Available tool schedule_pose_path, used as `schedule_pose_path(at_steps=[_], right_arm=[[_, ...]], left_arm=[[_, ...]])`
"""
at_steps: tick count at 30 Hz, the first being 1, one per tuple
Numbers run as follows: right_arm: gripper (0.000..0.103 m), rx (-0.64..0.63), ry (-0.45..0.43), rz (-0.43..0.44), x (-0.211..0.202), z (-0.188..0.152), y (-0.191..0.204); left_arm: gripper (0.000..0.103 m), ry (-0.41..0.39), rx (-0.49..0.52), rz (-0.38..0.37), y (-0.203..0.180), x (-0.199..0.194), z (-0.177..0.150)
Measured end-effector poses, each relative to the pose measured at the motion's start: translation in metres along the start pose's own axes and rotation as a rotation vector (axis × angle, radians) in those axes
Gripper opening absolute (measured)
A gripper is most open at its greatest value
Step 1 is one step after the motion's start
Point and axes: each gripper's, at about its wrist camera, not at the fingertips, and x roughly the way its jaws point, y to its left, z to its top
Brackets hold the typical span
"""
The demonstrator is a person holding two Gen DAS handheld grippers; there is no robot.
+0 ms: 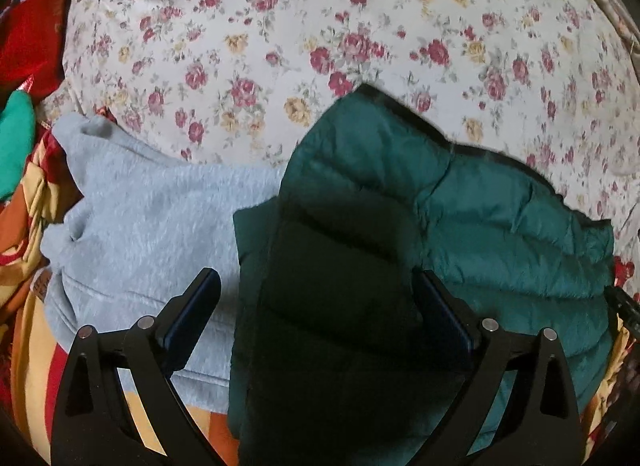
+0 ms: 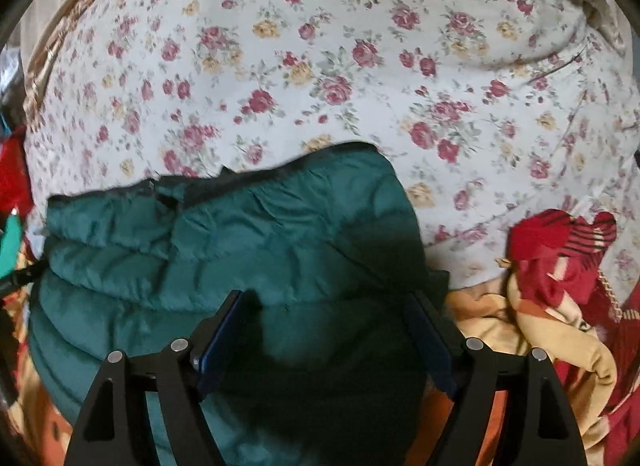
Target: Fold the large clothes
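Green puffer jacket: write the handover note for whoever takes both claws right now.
Left claw: open, jaws wide, astride the shadowed near part of the green puffer jacket, pads not pressing it.
Right claw: open, over the jacket's other end, nothing gripped.
Things: the jacket lies in a compact bundle on the floral sheet. A grey fleece garment lies against its side on the left claw's side. Red and striped cloth is heaped on the right claw's side.
Done: the jacket looks mostly folded.
Left: check the fold and tidy it. The fleece looks like the next candidate for folding.
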Motion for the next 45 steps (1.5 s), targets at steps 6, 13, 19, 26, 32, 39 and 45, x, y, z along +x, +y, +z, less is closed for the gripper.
schedule_pose_path(at_steps=[6,13,19,26,32,39,45], right_arm=[[0.081,0.005,0.021,-0.022,0.022,-0.006,0.001],[0.081,0.068,-0.009,0.038,-0.010,-0.006,-0.010],[0.083,0.094,0.012,0.050,-0.029,-0.033,-0.019],[0.086,0.197,0.041,0.093,-0.008,-0.053,-0.031],[0.096,0.155,0.032,0.093,-0.023,-0.053,-0.025],[0.096,0.158,0.036,0.107,-0.025,-0.051,-0.029],[0.098,0.155,0.063,0.117,-0.011,-0.051,-0.034]], left_arm=[[0.098,0.015,-0.043,-0.023,0.001,0.019,-0.006],[0.098,0.028,-0.043,-0.017,0.001,0.016,-0.005],[0.098,0.022,-0.056,-0.017,0.005,0.007,-0.009],[0.098,-0.002,-0.034,0.005,0.003,-0.014,-0.019],[0.098,-0.016,-0.022,-0.027,0.007,-0.025,-0.028],[0.098,0.002,-0.033,-0.054,0.016,-0.020,-0.031],[0.098,0.042,-0.104,-0.225,0.036,-0.010,-0.029]])
